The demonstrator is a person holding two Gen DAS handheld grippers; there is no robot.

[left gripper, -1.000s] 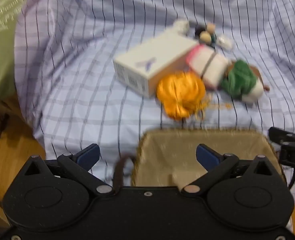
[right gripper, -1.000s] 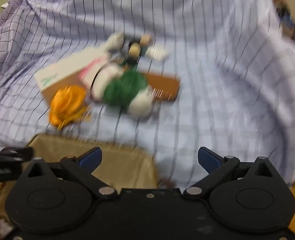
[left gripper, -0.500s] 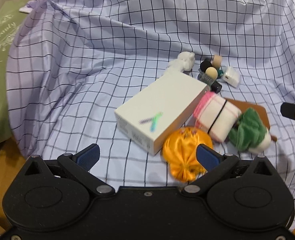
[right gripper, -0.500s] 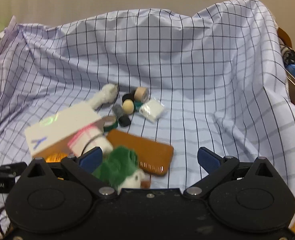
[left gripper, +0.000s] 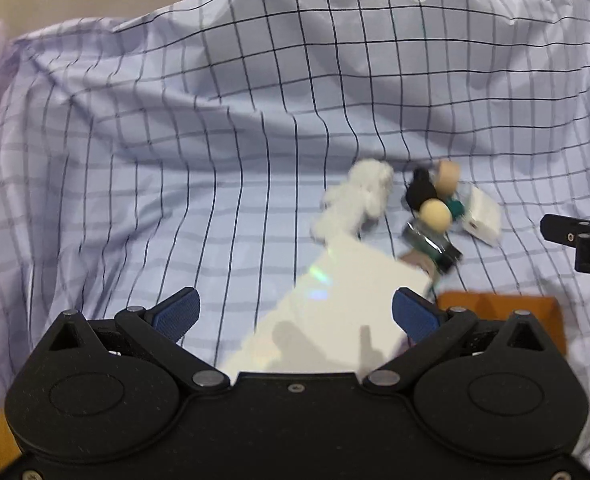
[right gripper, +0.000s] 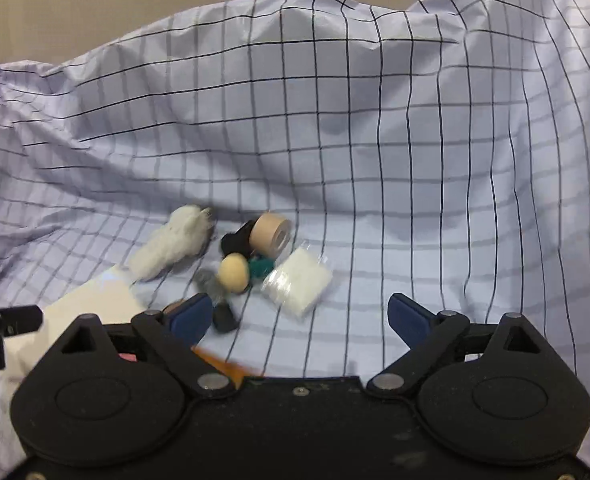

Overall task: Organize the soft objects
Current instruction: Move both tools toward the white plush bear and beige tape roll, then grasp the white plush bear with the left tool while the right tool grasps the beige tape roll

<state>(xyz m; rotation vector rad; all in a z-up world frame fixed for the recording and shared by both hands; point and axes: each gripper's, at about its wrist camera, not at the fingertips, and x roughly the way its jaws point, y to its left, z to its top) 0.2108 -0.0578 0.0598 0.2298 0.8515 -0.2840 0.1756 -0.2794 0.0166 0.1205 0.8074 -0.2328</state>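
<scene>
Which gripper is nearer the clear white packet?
Right. The packet lies just ahead of the open right gripper, between its fingertips' lines. The left gripper sits over the white box, with the packet off to its far right.

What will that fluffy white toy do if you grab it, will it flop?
The fluffy white toy looks shaggy and limp, so it would probably squash between the pads and droop at both ends. It lies slumped on the checked cloth, so it likely won't roll. It seems light for its size.
</scene>
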